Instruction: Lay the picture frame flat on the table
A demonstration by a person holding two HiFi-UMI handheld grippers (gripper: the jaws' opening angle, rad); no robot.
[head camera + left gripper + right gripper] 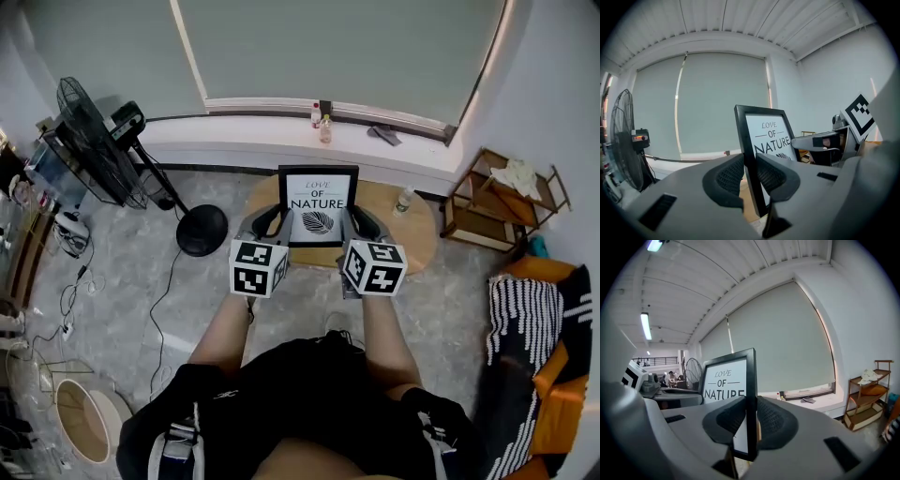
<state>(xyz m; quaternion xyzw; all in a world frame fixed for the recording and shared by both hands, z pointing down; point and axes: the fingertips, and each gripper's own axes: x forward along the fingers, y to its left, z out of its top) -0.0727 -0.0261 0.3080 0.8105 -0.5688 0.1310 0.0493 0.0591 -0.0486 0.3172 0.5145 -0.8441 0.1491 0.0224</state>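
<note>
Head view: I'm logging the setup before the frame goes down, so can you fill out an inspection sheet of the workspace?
Surface: round wooden table.
Job's things: picture frame upright, not yet flat.
Clutter: small bottle on the table's right side.
Grippers: left tongs shut on the frame's left edge; right tongs shut on its right edge.
Cables: cord trailing over the floor.
Surroundings: standing fan left, wooden shelf right, windowsill behind.

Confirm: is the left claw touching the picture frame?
Touching. In the left gripper view the left claw pinches the picture frame by its side rail, with both pads against it and no gap.
</note>
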